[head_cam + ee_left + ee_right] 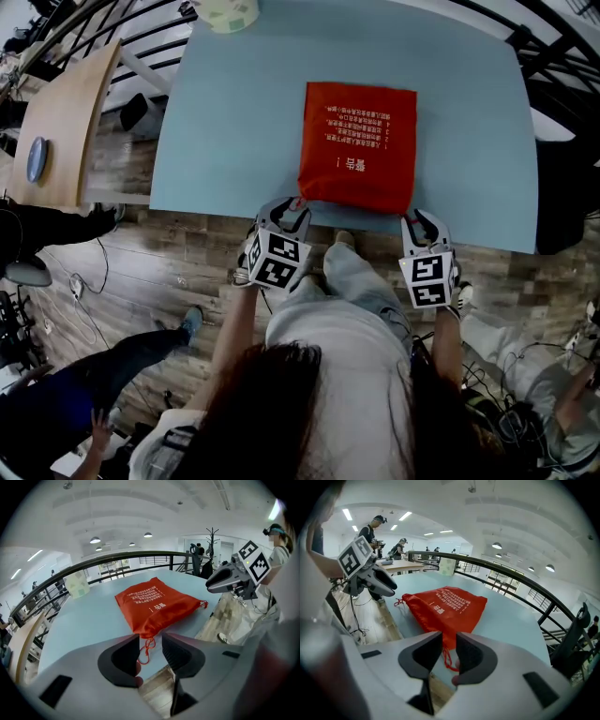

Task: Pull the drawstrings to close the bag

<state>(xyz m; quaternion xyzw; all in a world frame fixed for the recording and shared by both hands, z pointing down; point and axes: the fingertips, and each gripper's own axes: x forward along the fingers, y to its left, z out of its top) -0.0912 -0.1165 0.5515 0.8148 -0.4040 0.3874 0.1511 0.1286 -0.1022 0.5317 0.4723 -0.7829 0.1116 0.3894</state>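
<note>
A red drawstring bag [359, 141] with white print lies flat on the light blue table [234, 112], its gathered mouth at the near edge. My left gripper [286, 217] sits at the bag's near left corner and my right gripper [424, 225] at its near right corner. In the left gripper view the jaws [151, 641] stand apart, with the red cord [148, 648] hanging loose in the gap. The right gripper view shows its jaws [449, 639] apart too, the other red cord loop [447, 660] dangling between them, not pinched.
A pale green container [228, 13] stands at the table's far edge. A wooden table [66, 122] with a blue dish [36, 157] is to the left. Black railings run behind the table. Wooden floor, cables and other people's legs lie below the near edge.
</note>
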